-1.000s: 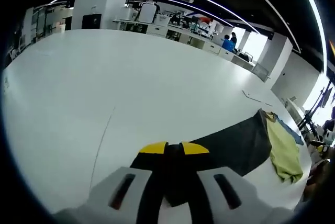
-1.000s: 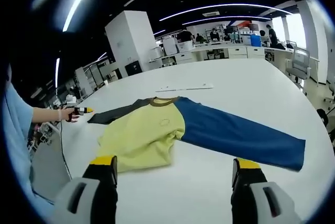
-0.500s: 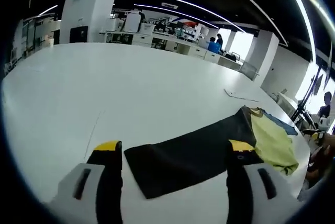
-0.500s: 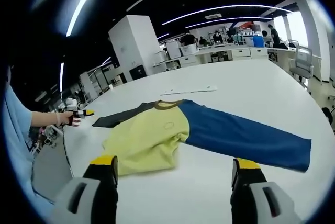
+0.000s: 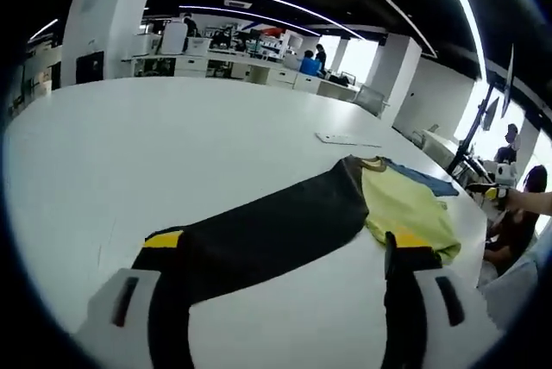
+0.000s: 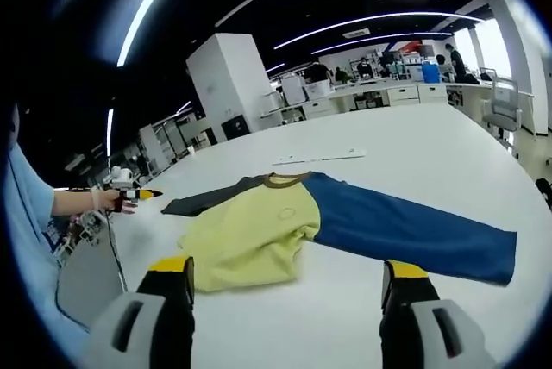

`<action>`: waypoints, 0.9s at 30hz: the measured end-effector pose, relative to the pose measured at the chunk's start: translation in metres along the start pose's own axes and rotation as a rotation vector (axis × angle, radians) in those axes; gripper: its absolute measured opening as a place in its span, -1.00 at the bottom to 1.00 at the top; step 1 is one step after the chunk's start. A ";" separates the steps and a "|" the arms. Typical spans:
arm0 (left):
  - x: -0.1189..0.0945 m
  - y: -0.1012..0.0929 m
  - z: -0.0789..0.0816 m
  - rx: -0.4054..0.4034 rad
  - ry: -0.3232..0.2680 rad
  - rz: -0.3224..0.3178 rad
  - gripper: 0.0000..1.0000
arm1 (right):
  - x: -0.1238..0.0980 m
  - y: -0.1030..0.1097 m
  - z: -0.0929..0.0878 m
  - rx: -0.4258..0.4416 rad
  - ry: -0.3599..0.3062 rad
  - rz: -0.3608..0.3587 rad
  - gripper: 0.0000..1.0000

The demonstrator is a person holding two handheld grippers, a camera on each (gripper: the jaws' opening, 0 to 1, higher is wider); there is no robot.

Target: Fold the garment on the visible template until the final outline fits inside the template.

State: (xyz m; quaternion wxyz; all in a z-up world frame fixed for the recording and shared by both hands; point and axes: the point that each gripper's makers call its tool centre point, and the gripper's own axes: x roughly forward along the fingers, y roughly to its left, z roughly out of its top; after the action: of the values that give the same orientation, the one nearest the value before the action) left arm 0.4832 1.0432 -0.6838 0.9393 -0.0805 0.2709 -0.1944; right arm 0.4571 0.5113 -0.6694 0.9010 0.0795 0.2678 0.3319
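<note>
Black tongs (image 6: 286, 287), yellow-tipped, on grey mounts; light-blue sleeve (image 6: 21, 214).

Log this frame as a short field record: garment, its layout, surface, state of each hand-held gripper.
garment: long-sleeved shirt, yellow body, brown collar
sleeves: blue sleeve and black sleeve, both spread out flat
surface: white table
left hand-held gripper: open, jaws either side of the black sleeve, holding nothing
right hand-held gripper: open, near the shirt's hem, holding nothing
fold: not started

The cuff end of the garment's black sleeve (image 5: 259, 235) is hidden behind the left gripper's (image 5: 280, 257) jaw — and the distant people (image 5: 310, 63) are too small to be made out.
</note>
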 end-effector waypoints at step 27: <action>0.004 -0.195 -0.031 0.319 0.081 -0.366 0.47 | 0.019 0.027 -0.026 -0.160 0.077 0.133 0.81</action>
State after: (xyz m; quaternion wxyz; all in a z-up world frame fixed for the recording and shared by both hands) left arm 0.4068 0.8619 -0.6618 0.8777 0.0289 0.2551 -0.4046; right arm 0.4404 0.5431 -0.6906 0.8694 0.0122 0.2693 0.4141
